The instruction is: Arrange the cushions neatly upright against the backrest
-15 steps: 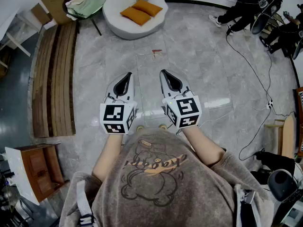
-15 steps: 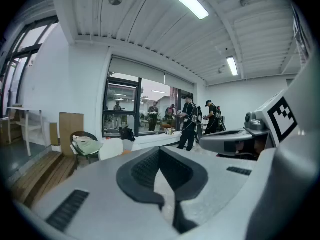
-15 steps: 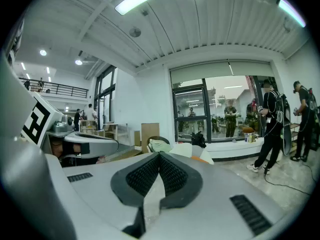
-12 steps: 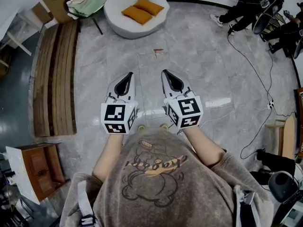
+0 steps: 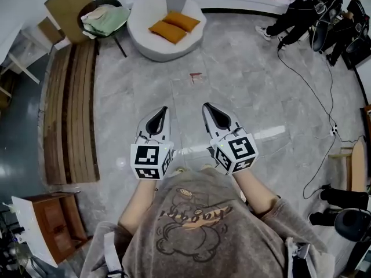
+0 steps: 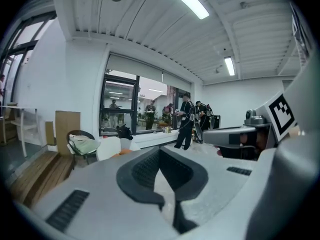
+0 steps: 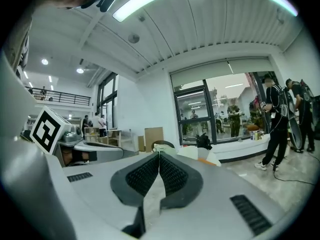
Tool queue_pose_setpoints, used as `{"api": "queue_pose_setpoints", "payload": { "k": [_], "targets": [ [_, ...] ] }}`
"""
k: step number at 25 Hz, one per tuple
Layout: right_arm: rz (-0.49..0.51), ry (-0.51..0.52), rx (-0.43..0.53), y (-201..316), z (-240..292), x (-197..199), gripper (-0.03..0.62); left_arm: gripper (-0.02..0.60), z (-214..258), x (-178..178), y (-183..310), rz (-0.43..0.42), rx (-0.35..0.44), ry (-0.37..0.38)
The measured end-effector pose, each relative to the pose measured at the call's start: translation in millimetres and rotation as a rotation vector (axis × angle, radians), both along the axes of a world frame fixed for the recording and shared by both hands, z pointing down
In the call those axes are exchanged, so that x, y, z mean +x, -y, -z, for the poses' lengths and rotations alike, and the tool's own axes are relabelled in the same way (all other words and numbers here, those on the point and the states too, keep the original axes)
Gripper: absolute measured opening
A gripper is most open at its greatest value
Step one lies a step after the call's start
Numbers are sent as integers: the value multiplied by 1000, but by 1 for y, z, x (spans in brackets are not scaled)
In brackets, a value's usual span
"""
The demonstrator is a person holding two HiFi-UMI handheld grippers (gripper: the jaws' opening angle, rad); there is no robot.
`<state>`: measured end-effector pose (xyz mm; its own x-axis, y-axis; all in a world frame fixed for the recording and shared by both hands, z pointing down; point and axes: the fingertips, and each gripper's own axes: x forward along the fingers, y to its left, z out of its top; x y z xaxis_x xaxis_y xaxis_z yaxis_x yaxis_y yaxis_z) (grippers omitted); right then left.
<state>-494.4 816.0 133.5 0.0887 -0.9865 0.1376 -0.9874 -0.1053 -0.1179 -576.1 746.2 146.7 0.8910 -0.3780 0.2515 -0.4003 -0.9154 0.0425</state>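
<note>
Two orange cushions [image 5: 174, 26] lie flat on the seat of a round white sofa [image 5: 145, 36] at the far end of the marble floor. My left gripper [image 5: 164, 109] and right gripper [image 5: 204, 105] are held side by side in front of the person's chest, well short of the sofa, pointing towards it. Both are shut with nothing between the jaws. In the left gripper view the left gripper [image 6: 160, 149] points at the sofa [image 6: 107, 148]. Past the right gripper [image 7: 159, 154] an edge of an orange cushion [image 7: 206, 162] shows.
A slatted wooden platform [image 5: 69, 103] runs along the left. A chair with green cloth [image 5: 104, 7] and a cardboard sheet [image 5: 66, 2] stand beside the sofa. People [image 5: 301, 10] are at the far right, with a cable [image 5: 313, 97] across the floor. A wooden box [image 5: 52, 219] sits near left.
The whole scene, with the sofa and both grippers, sits lower in the head view. The grippers keep their side-by-side pose and stay shut.
</note>
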Motion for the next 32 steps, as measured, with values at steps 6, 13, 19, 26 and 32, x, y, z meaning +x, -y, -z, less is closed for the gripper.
{"api": "queue_pose_setpoints", "payload": {
  "k": [6, 13, 19, 26, 32],
  "targets": [
    [-43, -8, -2, 10, -3, 5, 21, 5, -2, 0, 17, -27, 2, -5],
    [-53, -16, 6, 36, -5, 31, 21, 5, -7, 24, 43, -34, 1, 3],
    [-54, -4, 4, 70, -14, 72, 21, 5, -14, 61, 75, -30, 4, 9],
    [-32, 7, -12, 113, -13, 124, 21, 5, -8, 114, 117, -17, 0, 11],
    [0, 19, -30, 146, -12, 164, 21, 5, -4, 160, 149, 0, -13, 14]
  ]
}}
